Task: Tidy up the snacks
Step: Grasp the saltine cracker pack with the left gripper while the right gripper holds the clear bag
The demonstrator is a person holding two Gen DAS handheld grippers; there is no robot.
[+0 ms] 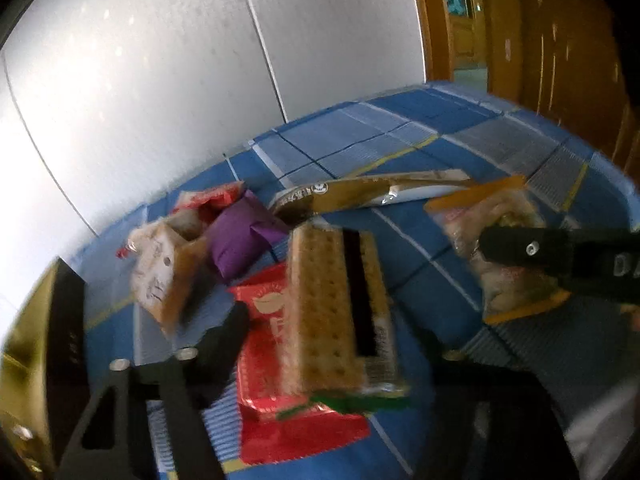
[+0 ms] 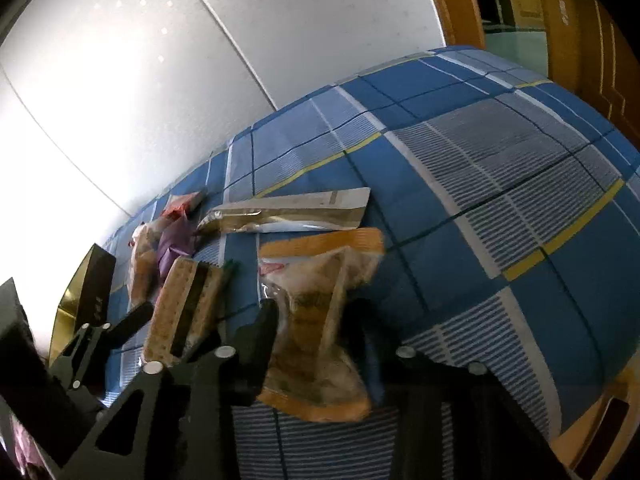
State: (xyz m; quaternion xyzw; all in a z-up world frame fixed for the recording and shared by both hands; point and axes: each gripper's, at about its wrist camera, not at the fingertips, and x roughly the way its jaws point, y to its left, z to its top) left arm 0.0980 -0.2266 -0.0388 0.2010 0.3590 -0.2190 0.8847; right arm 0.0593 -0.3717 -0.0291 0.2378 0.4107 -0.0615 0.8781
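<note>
I have a snack in each gripper over the blue checked bed [image 2: 500, 168]. My left gripper [image 1: 332, 332] has its jaws closed on the cracker sandwich pack [image 1: 340, 312], held on edge above a red packet [image 1: 280, 412]. My right gripper [image 2: 316, 324] has its jaws pinched across the middle of the orange-edged clear pouch [image 2: 320, 320], which bulges above and below the grip.

The loose pile lies toward the wall: a purple pouch [image 1: 240, 240], a clear cracker pack [image 1: 164, 264], a red-and-white packet [image 1: 208, 196] behind them and a long gold sachet [image 1: 360, 192]. A gold box [image 1: 48, 340] stands at the left edge, the likely home for these.

I would carry the left pack over first, keep it level and grip only lightly, since crackers crush easily.

Motion blur smears every label, and I cannot see inside the box. My right jaws' far finger is lost behind the pouch.
</note>
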